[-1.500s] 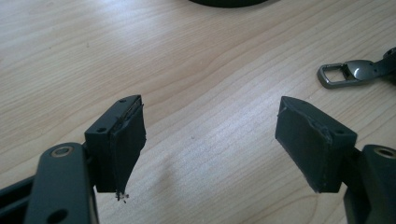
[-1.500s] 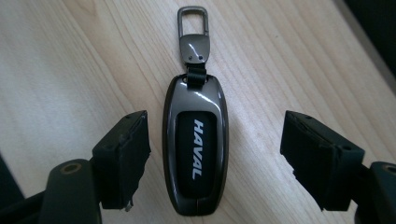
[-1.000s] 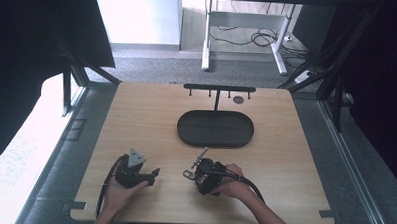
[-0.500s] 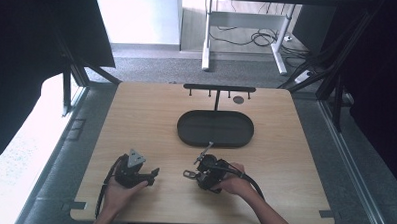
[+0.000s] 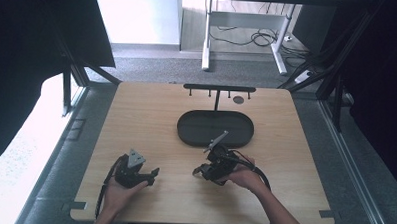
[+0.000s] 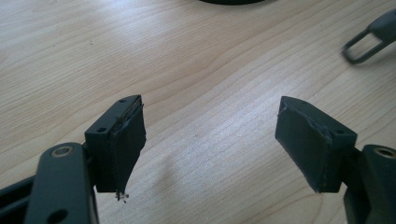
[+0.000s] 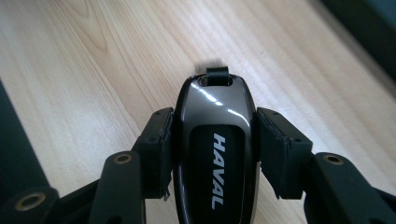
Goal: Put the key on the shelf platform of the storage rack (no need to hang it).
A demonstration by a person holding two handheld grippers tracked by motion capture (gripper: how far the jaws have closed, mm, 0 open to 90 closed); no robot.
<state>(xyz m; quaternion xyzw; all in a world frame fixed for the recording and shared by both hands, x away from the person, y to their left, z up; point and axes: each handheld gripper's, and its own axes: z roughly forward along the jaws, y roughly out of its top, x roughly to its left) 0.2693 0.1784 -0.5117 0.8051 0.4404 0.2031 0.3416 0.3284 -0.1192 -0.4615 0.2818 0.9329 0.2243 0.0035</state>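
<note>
The car key (image 7: 217, 154) sits clamped between the right gripper (image 7: 215, 149) fingers, which have just closed on it, just above the desk (image 5: 151, 115) near the oval tray (image 5: 190, 134); pickup looks secured. The left gripper (image 6: 210, 144) fingers gape, holding nothing.

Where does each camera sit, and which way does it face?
High view: above the near table edge, looking forward and down at the table and tray; both forearms show.
Left gripper view: on the left hand-held gripper, facing bare wood; open jaws.
Right gripper view: on the right hand-held gripper, jaws clamping a key fob.
Shared: the same wood tabletop.
</note>
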